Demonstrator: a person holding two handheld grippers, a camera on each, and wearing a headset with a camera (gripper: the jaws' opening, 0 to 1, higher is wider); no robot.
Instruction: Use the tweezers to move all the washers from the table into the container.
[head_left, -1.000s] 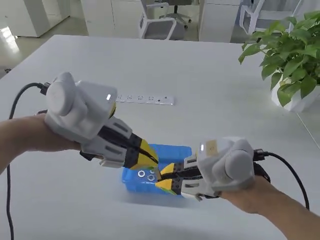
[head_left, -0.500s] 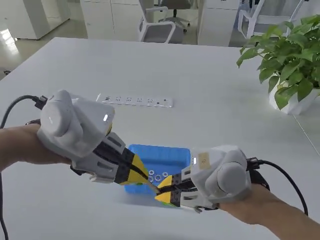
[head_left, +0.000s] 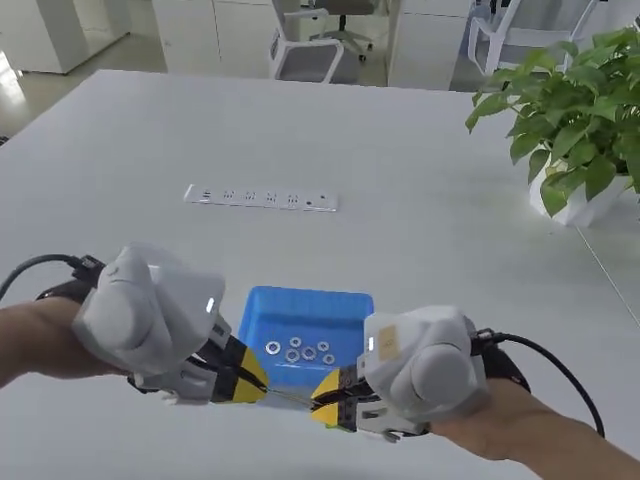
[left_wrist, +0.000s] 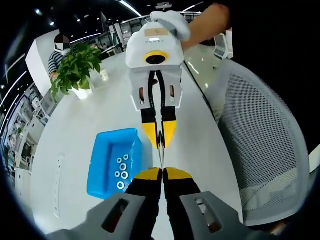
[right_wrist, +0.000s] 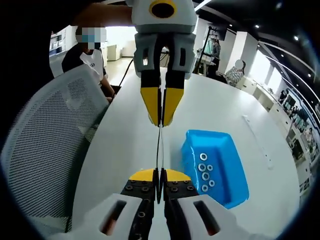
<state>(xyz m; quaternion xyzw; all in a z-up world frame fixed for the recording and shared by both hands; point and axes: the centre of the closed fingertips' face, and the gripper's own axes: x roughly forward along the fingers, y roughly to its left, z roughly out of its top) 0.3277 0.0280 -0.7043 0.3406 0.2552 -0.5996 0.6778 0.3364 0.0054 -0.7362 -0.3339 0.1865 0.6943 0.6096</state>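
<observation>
A blue container sits on the white table near me, with several silver washers lying in it. Just in front of it, thin metal tweezers stretch between my two grippers. My left gripper is shut on one end and my right gripper is shut on the other. In the left gripper view my left gripper pinches the tweezers facing the right gripper, with the container to the left. The right gripper view shows the right gripper, tweezers, left gripper and container.
A white power strip lies further back on the table. A potted plant stands at the right edge. A grey mesh chair is at the near side of the table. Cables trail from both grippers.
Both grippers have drawn back from over the container to its near side and lower. The left one moved left, and the tweezers now span the gap between the tips.
</observation>
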